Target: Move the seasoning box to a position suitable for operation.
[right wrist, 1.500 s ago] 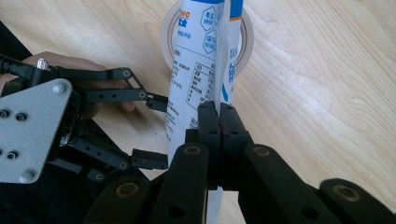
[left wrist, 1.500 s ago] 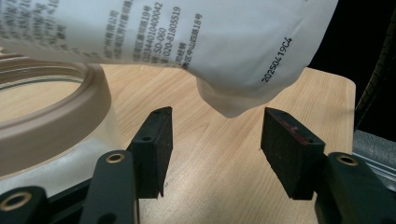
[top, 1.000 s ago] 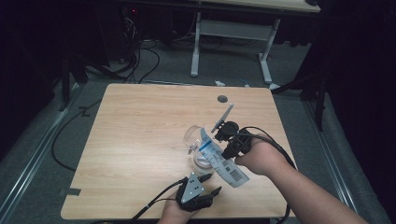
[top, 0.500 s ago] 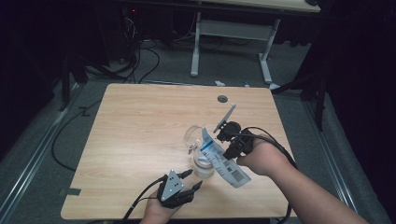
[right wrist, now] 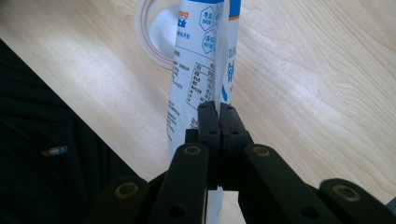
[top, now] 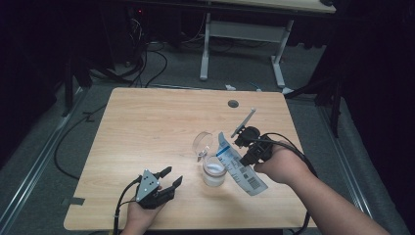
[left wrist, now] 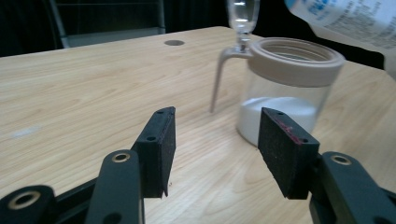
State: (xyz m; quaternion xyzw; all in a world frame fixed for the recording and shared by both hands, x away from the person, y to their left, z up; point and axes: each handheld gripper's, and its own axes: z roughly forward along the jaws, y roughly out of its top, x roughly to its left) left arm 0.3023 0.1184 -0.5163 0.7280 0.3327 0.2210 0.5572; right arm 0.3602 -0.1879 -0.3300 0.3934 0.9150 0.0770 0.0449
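Since a second before, my left gripper [top: 165,182] had slid leftward along the near edge of the table [top: 147,117], away from the jar [top: 214,170], while my right gripper [top: 243,145] had kept its place over the jar with the bag [top: 241,167].

From the high view, I saw the left gripper near the front edge, well apart from the jar, its jaws spread with nothing between them. The jar stood right of centre, a little white powder in its bottom, its hinged clear lid [top: 202,143] thrown back and standing up on the far-left side. The white bag with blue print slanted across the jar's right side, its upper end pinched by my right gripper and its lower, barcoded end hanging toward me.

In the left gripper view, the two black pads [left wrist: 159,149] stood released, bare wood between them. Beyond them sat the jar [left wrist: 287,95], its pale rim collar open at the top, the powder lying low inside, and a corner of the bag [left wrist: 345,18] showed above it at the upper right.

In the right gripper view, the jaws were clenched flat on the bag [right wrist: 201,70], the pads pressed together around its thin edge. The bag ran away from the jaws toward the jar's round mouth [right wrist: 156,32], which lay beneath its far end.
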